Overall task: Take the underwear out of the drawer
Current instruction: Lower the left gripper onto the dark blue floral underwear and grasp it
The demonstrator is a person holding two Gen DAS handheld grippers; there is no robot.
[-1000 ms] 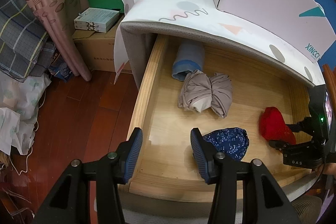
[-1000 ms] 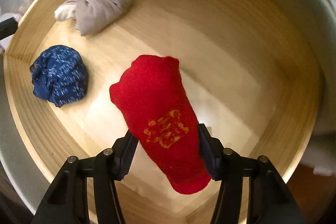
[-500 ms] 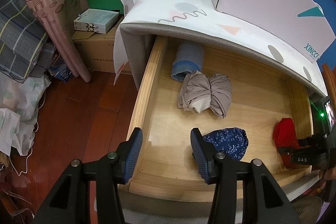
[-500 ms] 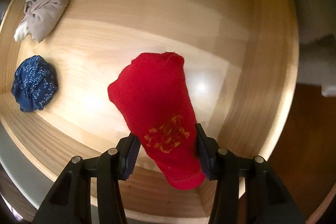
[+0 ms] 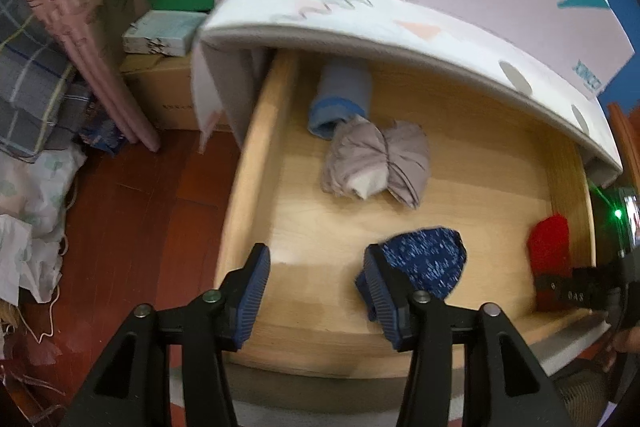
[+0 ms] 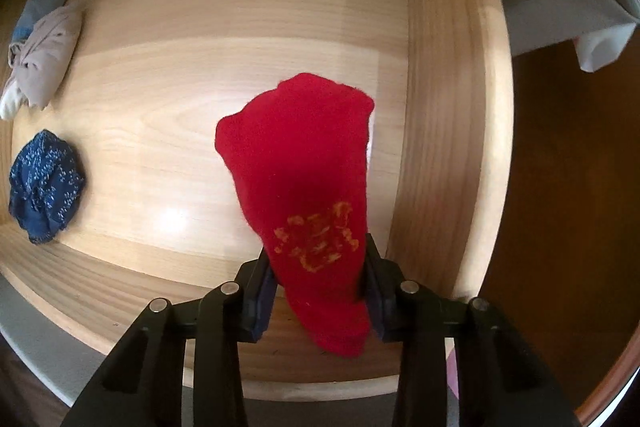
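Observation:
The wooden drawer [image 5: 256, 155] stands pulled out. My right gripper [image 6: 318, 263] hangs near its right wall [image 6: 436, 107], jaws closing, both pads pressing a red garment [image 6: 296, 155] with a yellow print; it droops below the fingers. The left wrist view shows that red garment [image 5: 550, 243] at the drawer's right end. My left gripper [image 5: 314, 267] hovers over the front left corner, jaws opening, nothing between them. A dark blue speckled bundle [image 5: 428, 259] lies just right of its right finger. A grey-beige bundle [image 5: 376, 163] and a blue-grey roll [image 5: 340, 95] lie farther back.
A patterned white mat [image 5: 360, 7] overhangs the back of the drawer. Left of the drawer lies red wood floor [image 5: 132, 207] with a cardboard box [image 5: 160, 83], a pink curtain [image 5: 80, 7] and piled cloths [image 5: 28, 87].
My right gripper has carried the red garment across to the drawer's right wall, rolling as it went, and its jaws have narrowed on it. The left jaws have spread a little.

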